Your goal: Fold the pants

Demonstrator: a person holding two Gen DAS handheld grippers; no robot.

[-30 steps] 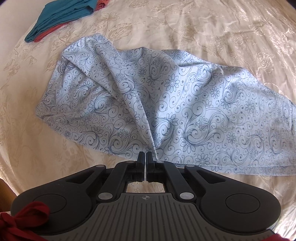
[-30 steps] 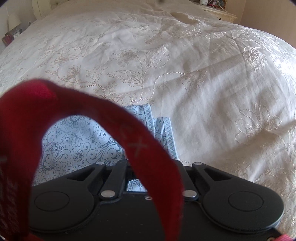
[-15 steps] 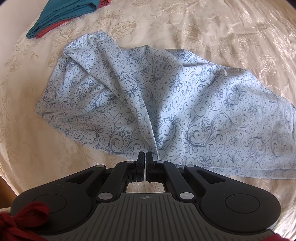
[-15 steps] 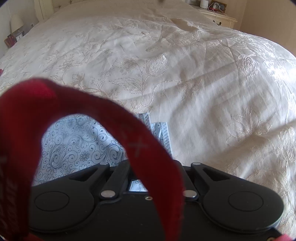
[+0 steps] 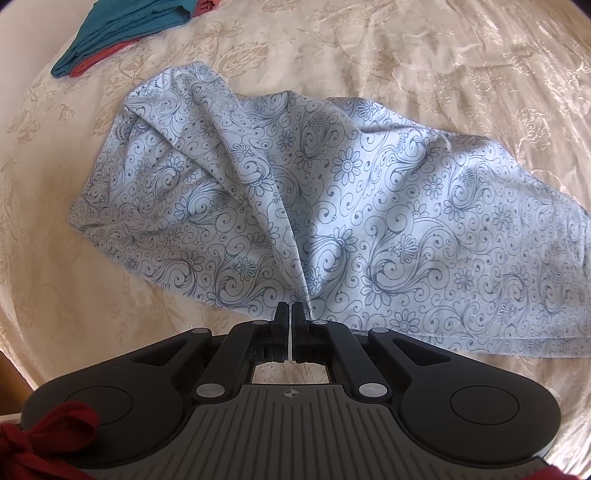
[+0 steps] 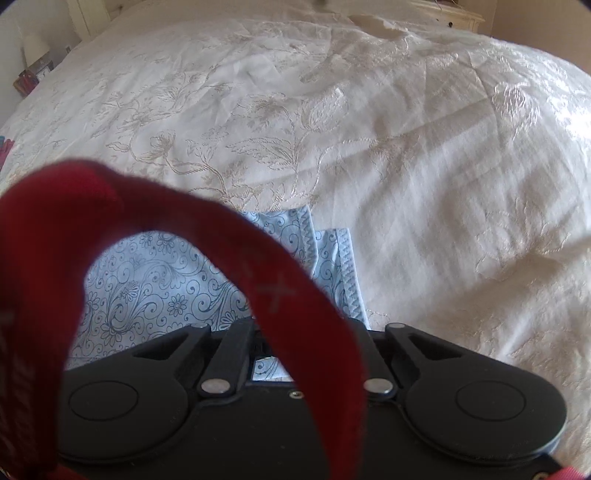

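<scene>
Light blue pants with a dark floral swirl print [image 5: 332, 206] lie spread and rumpled on a cream bedspread [image 5: 406, 55]. My left gripper [image 5: 291, 308] is shut on the pants' near edge, and a ridge of cloth runs up from its tips. In the right wrist view the pants [image 6: 155, 288] show their stitched hem ends [image 6: 347, 273] in front of my right gripper [image 6: 291, 325]. A red strap [image 6: 258, 280] hides its fingertips, so its state is unclear.
A folded pile of teal and red clothes [image 5: 122, 33] lies at the far left of the bed. A bedside stand with a lamp [image 6: 33, 55] is at the far left, and a dresser [image 6: 454, 14] at the far right.
The pants have slid slightly away and to the right in the left view. In the right view the hem ends sit a little nearer the gripper.
</scene>
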